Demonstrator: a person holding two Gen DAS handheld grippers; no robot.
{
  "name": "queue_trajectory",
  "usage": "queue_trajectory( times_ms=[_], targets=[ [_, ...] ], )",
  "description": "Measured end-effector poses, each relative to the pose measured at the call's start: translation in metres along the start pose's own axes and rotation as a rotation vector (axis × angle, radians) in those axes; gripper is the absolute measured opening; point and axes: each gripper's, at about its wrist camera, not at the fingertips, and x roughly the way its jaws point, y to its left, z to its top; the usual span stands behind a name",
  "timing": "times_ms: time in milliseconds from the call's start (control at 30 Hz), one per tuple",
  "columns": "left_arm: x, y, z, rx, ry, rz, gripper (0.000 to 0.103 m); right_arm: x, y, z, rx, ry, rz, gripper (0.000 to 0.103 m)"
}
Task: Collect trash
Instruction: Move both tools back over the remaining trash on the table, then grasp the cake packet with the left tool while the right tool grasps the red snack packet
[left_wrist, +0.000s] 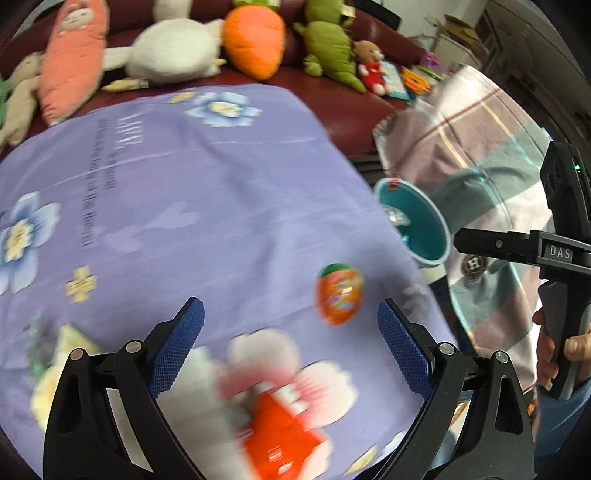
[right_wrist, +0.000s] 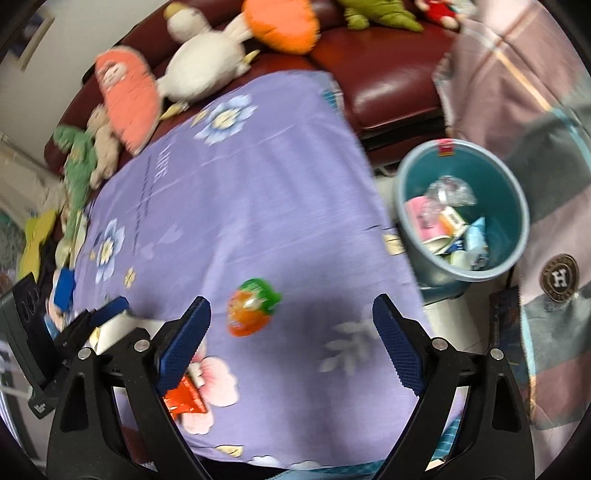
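Purple flowered cloth (right_wrist: 258, 206) carries, left to right, a red crinkled wrapper (right_wrist: 184, 400), then an orange-and-green glossy packet (right_wrist: 253, 308), teal plastic bin (right_wrist: 517, 206) beyond its right edge, left gripper (left_wrist: 291, 345) and right gripper (right_wrist: 291, 341) both spread empty, print unreadable.

- Hovering over the purple flowered cloth (right_wrist: 258, 192) with the right gripper (right_wrist: 291, 314), jaws standing wide and holding nothing.
- Lying on the cloth between the blue pads (right_wrist: 184, 339): an orange-and-green snack packet (right_wrist: 253, 308).
- Peeking out beside the left pad: a red wrapper (right_wrist: 184, 400).
- Sitting right of the cloth: a teal bin (right_wrist: 513, 221) holding wrappers and cartons.
- Showing at the left edge: the left gripper (right_wrist: 107, 308).
- Lining the dark red sofa (right_wrist: 391, 85): plush toys (right_wrist: 199, 70).
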Motion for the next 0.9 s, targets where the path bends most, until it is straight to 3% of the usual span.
queue_trajectory(
  times_ms=[433, 667, 900],
  targets=[
    [-0.058, 0.112, -0.049, -0.141, -0.023, 0.116, 0.095, 0.05, 0.111, -0.042, -0.227, 0.171, 0.027, 0.085],
    [-0.073, 0.143, -0.074, -0.187, -0.026, 0.149, 0.095, 0.093, 0.147, -0.094, -0.324, 0.359, 0.061, 0.085],
    [-0.09, 0.181, -0.096, -0.276, -0.038, 0.182, 0.095, 0.11, 0.157, -0.123, -0.353, 0.42, 0.05, 0.085]
  ],
)
